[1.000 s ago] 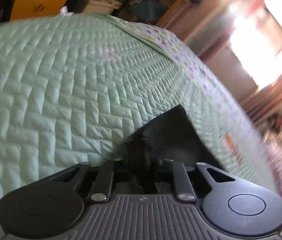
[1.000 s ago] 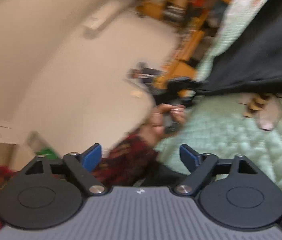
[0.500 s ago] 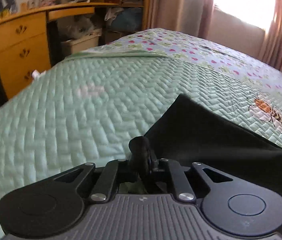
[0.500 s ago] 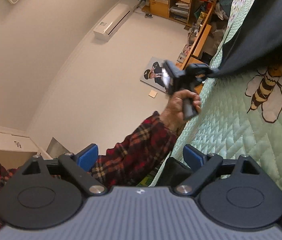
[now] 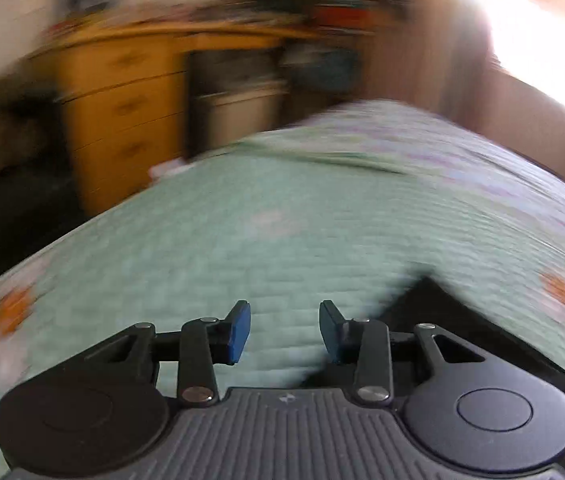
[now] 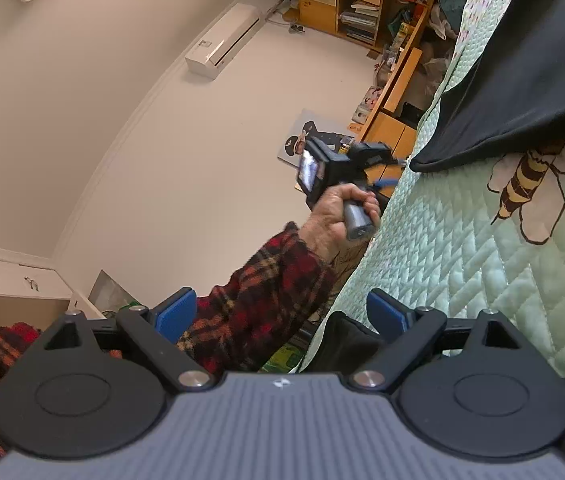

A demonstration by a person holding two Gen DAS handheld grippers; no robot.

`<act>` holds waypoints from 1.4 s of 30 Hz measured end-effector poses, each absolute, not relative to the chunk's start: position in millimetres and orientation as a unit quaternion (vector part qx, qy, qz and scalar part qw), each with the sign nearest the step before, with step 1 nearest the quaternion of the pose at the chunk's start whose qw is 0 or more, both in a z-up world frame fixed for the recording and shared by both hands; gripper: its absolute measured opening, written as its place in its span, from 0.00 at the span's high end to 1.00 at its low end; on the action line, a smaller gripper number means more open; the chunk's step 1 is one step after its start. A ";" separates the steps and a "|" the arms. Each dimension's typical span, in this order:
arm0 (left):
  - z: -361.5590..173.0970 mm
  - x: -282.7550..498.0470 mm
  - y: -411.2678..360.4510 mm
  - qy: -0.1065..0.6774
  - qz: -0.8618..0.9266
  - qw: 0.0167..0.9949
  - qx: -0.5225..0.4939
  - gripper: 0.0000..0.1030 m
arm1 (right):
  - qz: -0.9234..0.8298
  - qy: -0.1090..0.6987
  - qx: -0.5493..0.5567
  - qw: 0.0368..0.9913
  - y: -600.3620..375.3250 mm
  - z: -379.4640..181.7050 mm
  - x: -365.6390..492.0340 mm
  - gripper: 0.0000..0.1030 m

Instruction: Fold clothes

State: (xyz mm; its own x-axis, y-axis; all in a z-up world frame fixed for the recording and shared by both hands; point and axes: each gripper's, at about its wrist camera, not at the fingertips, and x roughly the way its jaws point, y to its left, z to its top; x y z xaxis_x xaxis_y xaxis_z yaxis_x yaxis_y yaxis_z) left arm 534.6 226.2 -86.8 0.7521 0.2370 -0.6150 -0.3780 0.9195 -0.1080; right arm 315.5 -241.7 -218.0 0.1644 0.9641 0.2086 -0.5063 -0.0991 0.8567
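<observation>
Dark garment [image 6: 522, 80] lies spread flat on the quilted bed [image 6: 462, 248], one corner showing just beside the left tool [image 5: 284, 330] — whose jaws have just been opening, nothing between them, likely so the cloth stays put. Right tool [image 6: 282, 314] hangs released too, gaping over the bed's edge.

We see a quilted matt cloth bedspread [image 6: 462, 264], a smooth matt black garment [image 6: 530, 68], a woven plaid sleeve [image 6: 266, 280], wooden drawers [image 5: 118, 120], and ribbed matt plastic gripper bodies
</observation>
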 end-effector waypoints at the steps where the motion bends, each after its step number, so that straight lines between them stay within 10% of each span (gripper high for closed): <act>1: -83.0 540.6 211.8 0.318 0.124 0.934 -0.105 0.61 | 0.593 0.257 0.445 0.620 -241.6 -218.2 315.5 0.11; 9: -121.7 600.3 102.9 0.424 -0.141 0.890 -0.092 0.62 | 0.593 0.256 0.449 0.618 -241.5 -219.2 315.7 0.10; 12: -144.4 627.3 116.5 0.401 -0.098 0.903 -0.117 0.97 | 0.593 0.256 0.450 0.617 -241.4 -219.7 315.5 0.10; 18: -138.8 663.7 172.6 0.331 0.067 0.926 -0.168 0.99 | 0.592 0.259 0.455 0.612 -240.5 -223.3 318.3 0.10; 23: -133.5 632.6 183.6 0.303 0.012 0.922 -0.240 0.69 | 0.593 0.260 0.456 0.610 -240.8 -225.9 320.1 0.10; 28: -137.8 609.7 175.4 0.343 -0.008 0.921 -0.182 0.63 | 0.593 0.260 0.452 0.614 -241.0 -225.1 320.8 0.10; 31: -150.1 621.9 172.4 0.356 0.042 0.926 -0.119 0.90 | 0.592 0.261 0.451 0.614 -240.9 -225.3 322.3 0.09; 35: -140.8 641.3 168.0 0.371 0.107 0.915 -0.116 0.93 | 0.593 0.261 0.453 0.612 -240.3 -225.7 323.9 0.09; 38: -117.8 632.6 130.5 0.370 0.110 0.922 -0.010 0.57 | 0.593 0.262 0.453 0.612 -239.9 -226.2 324.7 0.09; 42: -96.0 580.8 82.7 0.340 0.052 0.936 0.075 0.44 | 0.593 0.262 0.451 0.613 -238.4 -225.3 324.0 0.09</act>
